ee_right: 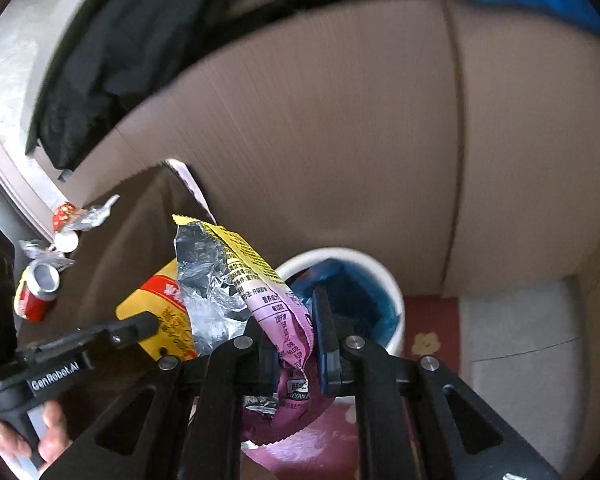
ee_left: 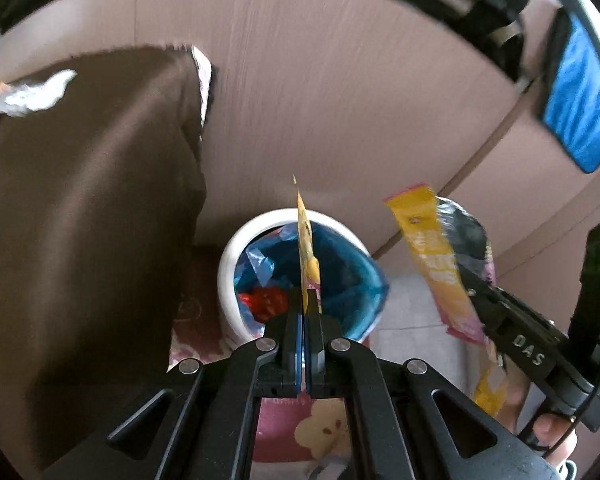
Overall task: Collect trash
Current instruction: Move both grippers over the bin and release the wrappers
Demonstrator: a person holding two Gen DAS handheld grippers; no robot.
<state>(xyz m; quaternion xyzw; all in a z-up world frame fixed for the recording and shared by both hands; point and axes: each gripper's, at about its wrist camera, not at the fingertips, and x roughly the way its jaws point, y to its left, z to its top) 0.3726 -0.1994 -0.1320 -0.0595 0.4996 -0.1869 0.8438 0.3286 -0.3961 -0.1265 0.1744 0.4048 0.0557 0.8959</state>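
the left gripper (ee_left: 305, 300) was pinched fully together on a thin yellow packet (ee_left: 308, 256), which stood edge-on and upright from the fingertips, right over the mouth of the white bin (ee_left: 236, 248); gripping it by its lower edge seemed a way to keep it clear of the jaws so it could fall straight in. the right gripper (ee_right: 296, 332) was clamped narrow on a crumpled yellow and pink wrapper (ee_right: 284, 320), its torn silver lining flaring upward to the left, and it was held just beside and above the bin's near rim (ee_right: 300, 266) and not yet over the opening. both gripper bodies pointed steeply downward at the bin, each carried in a bare hand (ee_right: 24, 436). the bin was lined with a blue bag (ee_left: 348, 280) and already held something red (ee_left: 264, 298) at the bottom. it stood on the floor against a tan cardboard wall (ee_left: 340, 100), beside a table draped in dark brown cloth (ee_left: 92, 200). more trash lay on that table: a red can (ee_right: 36, 288), a clear crinkled wrapper (ee_right: 96, 214) and other bits, so the collecting looked unfinished.
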